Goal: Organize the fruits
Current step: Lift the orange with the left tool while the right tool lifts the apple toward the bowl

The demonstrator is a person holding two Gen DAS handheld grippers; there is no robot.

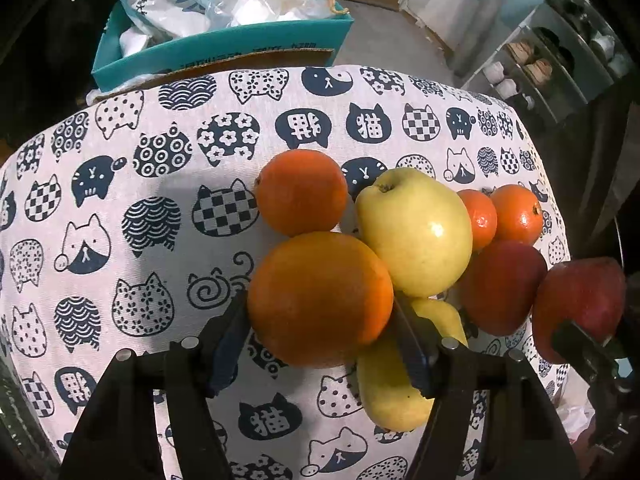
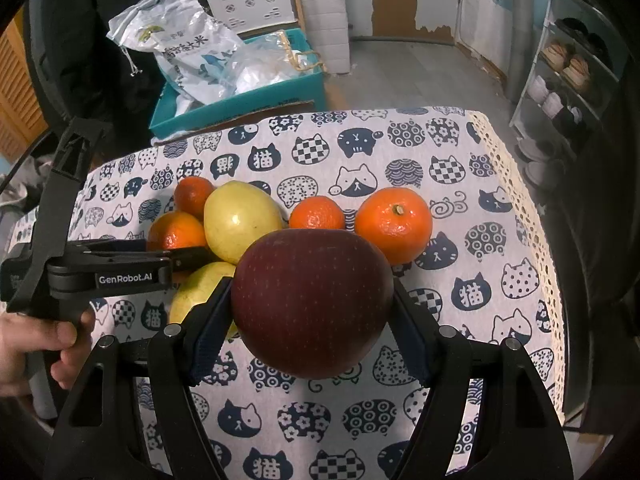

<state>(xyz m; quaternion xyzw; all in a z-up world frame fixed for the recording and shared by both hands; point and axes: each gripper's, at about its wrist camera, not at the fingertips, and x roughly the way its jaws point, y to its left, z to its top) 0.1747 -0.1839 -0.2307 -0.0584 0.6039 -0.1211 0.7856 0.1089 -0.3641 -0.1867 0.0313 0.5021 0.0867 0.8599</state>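
Fingers of the left gripper are clamping a large orange from both sides, just above the cat-print tablecloth. Right gripper is gripping a dark red apple, pads pressing on its flanks. Beside the orange are lying a yellow-green apple, a pear, another red apple and three mandarins, all clustered, touching. A hand is holding the left gripper's handle.

Cat-print tablecloth, teal box behind, shelf.
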